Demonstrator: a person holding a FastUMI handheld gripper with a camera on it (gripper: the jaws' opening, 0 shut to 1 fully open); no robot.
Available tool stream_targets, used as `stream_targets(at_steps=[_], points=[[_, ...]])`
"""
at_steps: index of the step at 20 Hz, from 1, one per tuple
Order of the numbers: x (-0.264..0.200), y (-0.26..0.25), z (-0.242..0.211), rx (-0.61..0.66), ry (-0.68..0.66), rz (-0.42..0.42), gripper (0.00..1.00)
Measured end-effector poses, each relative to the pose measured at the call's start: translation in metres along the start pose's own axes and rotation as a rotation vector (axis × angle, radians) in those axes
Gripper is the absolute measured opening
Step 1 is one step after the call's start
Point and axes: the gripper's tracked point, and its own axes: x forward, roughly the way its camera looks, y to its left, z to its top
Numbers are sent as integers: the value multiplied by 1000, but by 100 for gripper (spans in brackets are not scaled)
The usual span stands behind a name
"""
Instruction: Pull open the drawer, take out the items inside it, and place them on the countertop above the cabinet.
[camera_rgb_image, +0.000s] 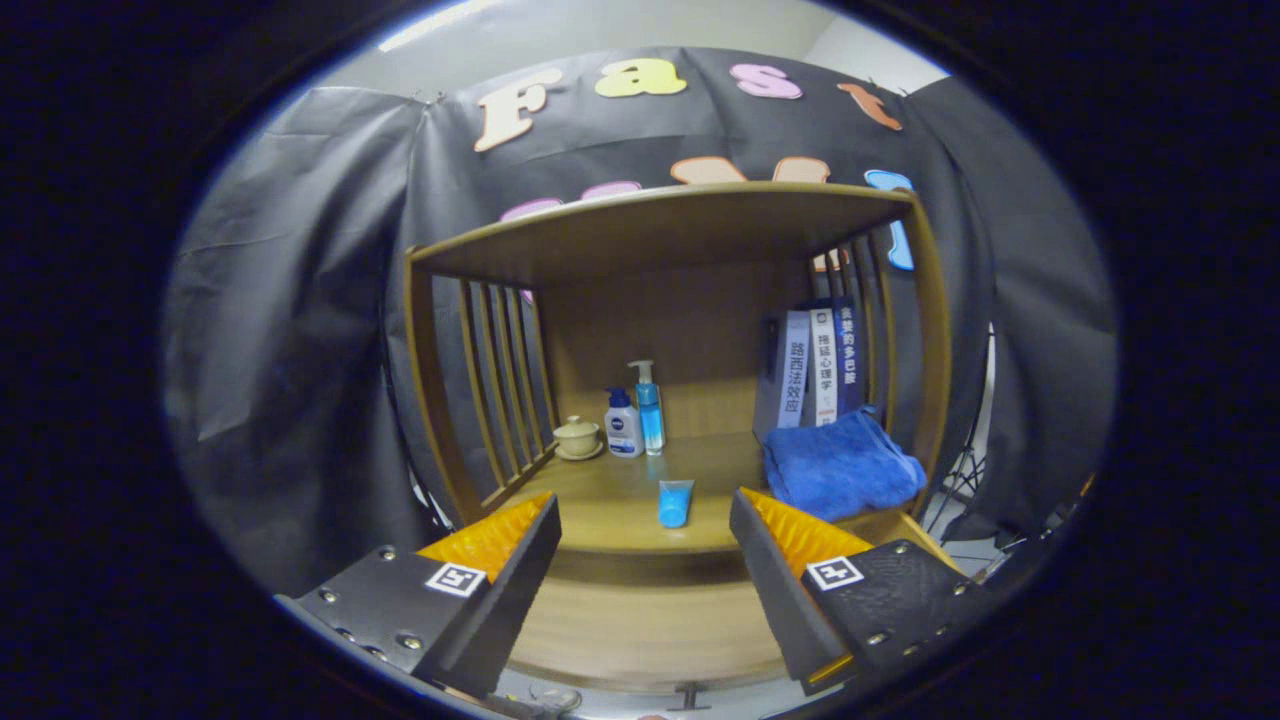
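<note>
The gripper (645, 560) is spread wide with nothing between its fingers (520, 565), which hang in front of a wooden cabinet (430, 380). Below the fingers, at 6 o'clock, the drawer (650, 630) front spans the gap between them, with a small dark handle (688, 695) at its lower edge; whether the drawer is pulled out at all cannot be told. Just beyond the fingertips, at 12 o'clock from the gripper, a small blue tube (675, 502) lies on the table (620, 500) above the drawer. Farther back at 11 o'clock stand a white pump bottle (624, 425) and a taller blue pump bottle (650, 410), touching or nearly so, with a lidded cup on a saucer (578, 438) just beside them at their 9 o'clock. At 1 o'clock a folded blue towel (840, 465) rests near the right fingertip, and upright books (815, 365) lean behind it against the slatted side. A wooden shelf top (660, 225) roofs the space.
</note>
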Motion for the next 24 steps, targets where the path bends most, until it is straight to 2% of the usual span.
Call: stream_targets(at_steps=[4, 9, 16, 24], points=[[-48, -11, -39, -35, -23, -23, 100], [-73, -18, -94, -61, 3, -47, 100], [-64, -35, -145, -119, 43, -76, 100], [-38, -46, -166, -118, 86, -113, 100]])
